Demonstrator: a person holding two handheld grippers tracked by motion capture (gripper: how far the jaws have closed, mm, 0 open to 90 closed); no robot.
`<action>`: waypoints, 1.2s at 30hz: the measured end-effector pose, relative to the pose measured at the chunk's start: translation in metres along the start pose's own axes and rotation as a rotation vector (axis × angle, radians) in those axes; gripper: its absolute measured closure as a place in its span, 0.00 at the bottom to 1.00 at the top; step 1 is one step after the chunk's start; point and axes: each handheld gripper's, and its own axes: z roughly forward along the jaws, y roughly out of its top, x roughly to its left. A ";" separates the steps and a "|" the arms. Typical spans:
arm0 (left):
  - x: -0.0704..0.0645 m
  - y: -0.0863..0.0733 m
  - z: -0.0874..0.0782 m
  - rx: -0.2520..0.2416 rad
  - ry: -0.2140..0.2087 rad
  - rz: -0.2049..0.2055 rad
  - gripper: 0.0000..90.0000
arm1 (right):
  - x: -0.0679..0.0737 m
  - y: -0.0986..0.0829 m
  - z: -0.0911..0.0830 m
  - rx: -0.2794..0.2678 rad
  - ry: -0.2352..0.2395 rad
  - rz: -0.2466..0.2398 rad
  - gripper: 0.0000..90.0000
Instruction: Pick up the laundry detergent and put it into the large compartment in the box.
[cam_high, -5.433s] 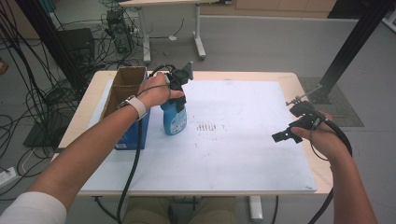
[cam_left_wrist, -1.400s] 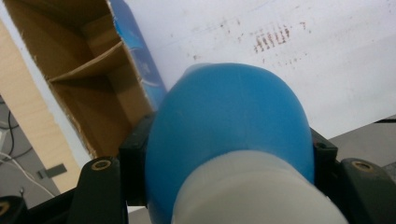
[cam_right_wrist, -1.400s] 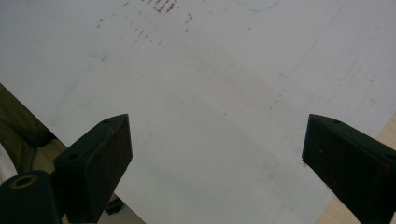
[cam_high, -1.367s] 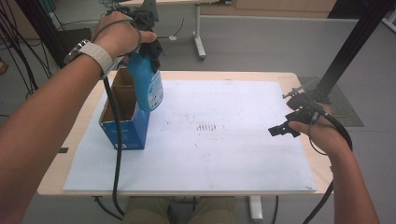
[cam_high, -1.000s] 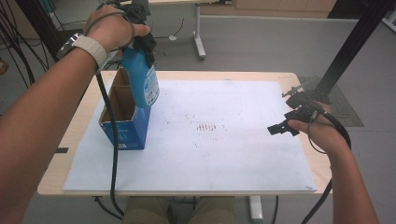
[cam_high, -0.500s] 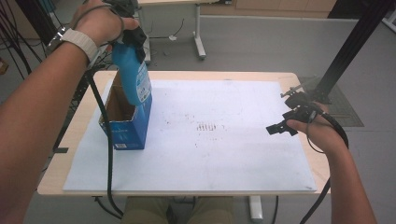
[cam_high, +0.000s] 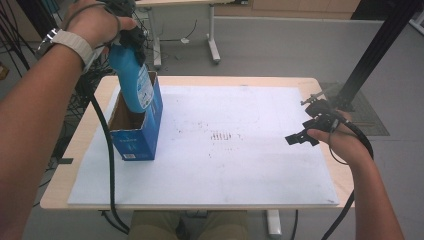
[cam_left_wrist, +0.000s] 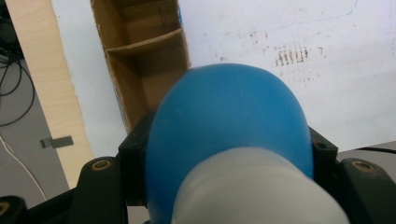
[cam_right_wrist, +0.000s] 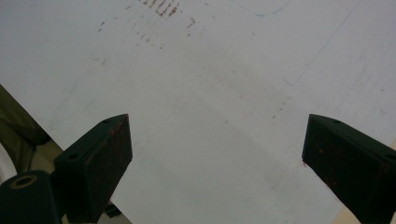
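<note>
Left gripper (cam_high: 131, 37) clamped on the neck of the blue bottle (cam_high: 131, 82), which hangs tilted with its base just inside the open top of the box (cam_high: 142, 135) at the desk's (cam_high: 225, 82) left side; right gripper (cam_high: 300, 137) idle, jaws wide apart over the white sheet (cam_high: 240, 165). Risk: the tilted base could catch the box's near wall or the inner divider (cam_left_wrist: 144, 43) and tip or shove the light carton, since nothing steadies it. Grip sits high on a rounded shoulder, so the bottle may swing or slip if lowered fast.
</note>
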 end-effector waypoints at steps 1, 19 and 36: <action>0.001 0.000 0.000 0.000 -0.001 -0.004 0.42 | -0.001 0.000 0.000 -0.001 0.000 0.000 0.09; 0.030 -0.002 0.010 0.005 0.008 -0.081 0.42 | -0.005 0.014 0.014 0.008 0.020 -0.024 0.09; 0.042 0.003 0.033 0.016 0.024 -0.122 0.42 | -0.008 0.017 0.021 0.017 0.031 -0.021 0.09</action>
